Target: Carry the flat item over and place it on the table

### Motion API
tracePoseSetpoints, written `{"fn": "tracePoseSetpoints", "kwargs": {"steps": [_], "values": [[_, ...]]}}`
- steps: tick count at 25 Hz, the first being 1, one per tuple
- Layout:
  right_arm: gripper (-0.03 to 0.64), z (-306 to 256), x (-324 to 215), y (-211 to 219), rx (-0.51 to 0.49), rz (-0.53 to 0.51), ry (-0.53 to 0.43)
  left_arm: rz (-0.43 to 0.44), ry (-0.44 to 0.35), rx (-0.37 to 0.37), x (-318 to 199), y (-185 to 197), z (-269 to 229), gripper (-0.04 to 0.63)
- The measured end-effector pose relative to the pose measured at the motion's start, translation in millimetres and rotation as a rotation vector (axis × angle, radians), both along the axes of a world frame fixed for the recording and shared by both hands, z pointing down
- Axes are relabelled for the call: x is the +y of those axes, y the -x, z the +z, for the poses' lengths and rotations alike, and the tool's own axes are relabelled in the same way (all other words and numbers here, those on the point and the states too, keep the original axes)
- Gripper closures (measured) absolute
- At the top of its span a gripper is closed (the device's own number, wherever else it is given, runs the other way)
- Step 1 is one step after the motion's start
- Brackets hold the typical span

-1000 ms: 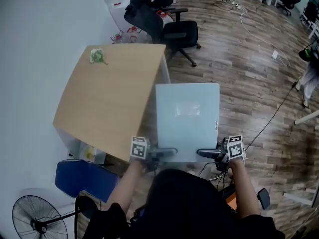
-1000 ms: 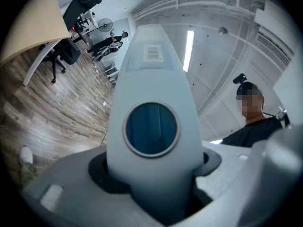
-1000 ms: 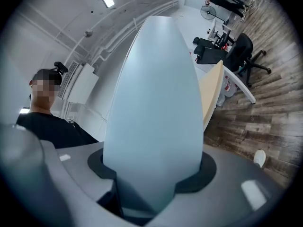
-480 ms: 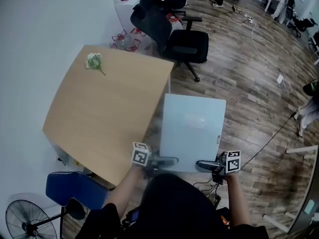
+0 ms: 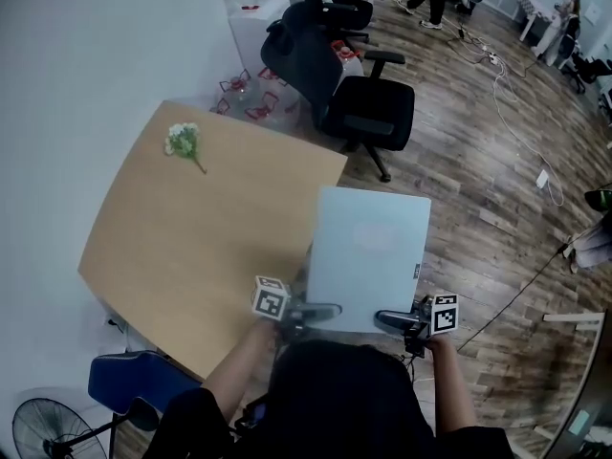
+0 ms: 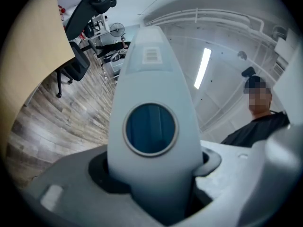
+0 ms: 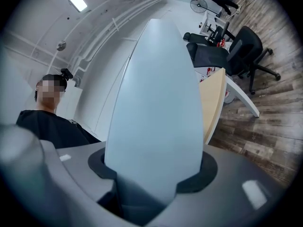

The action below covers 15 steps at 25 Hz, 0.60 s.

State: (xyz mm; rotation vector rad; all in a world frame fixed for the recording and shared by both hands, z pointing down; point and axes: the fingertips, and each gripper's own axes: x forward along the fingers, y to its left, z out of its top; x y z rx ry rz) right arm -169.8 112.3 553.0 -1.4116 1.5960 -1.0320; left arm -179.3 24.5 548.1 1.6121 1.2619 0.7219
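Observation:
The flat item (image 5: 368,256) is a pale blue-grey slab, held level in the air by its near edge. My left gripper (image 5: 311,311) is shut on the near left corner. My right gripper (image 5: 397,318) is shut on the near right corner. The item hangs over the wooden floor, and its left edge reaches the right edge of the light wooden table (image 5: 210,228). In each gripper view one pale jaw fills the middle and hides the item. The table shows at the left (image 6: 28,56) in the left gripper view and right of the jaw (image 7: 213,98) in the right gripper view.
A small bunch of flowers (image 5: 182,142) lies on the table's far left. A black office chair (image 5: 368,113) stands past the table's far right corner. A blue chair (image 5: 129,381) and a floor fan (image 5: 48,433) are at the near left. Cables run across the floor (image 5: 516,84).
The flat item has come nearer to the table, still held by both grippers; its left edge now meets the table's right edge. The view has swung, and the table sits lower in it.

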Motion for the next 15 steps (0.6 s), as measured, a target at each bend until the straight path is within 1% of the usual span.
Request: {"fn": "tracePoseSetpoints", "kwargs": {"steps": [3,9,12,15], "values": [[0.327,0.4,-14.8,-18.5,0.000,-0.005,0.005,-0.014,0.004,0.004,-14.8,-17.7,2.7,0.259],[0.325,6.9,-24.9,-51.2,0.006,-0.025,0.006,-0.057,0.005,-0.005,-24.9,-47.6,6.3,0.258],[0.325,12.2,-24.9,-77.5,0.004,-0.043,0.000,-0.081,-0.004,-0.001,-25.0,-70.0,14.0,0.258],[0.324,18.1,-22.5,-111.7,0.003,-0.072,-0.005,-0.120,-0.010,0.001,-22.2,-101.1,18.8,0.258]]}}
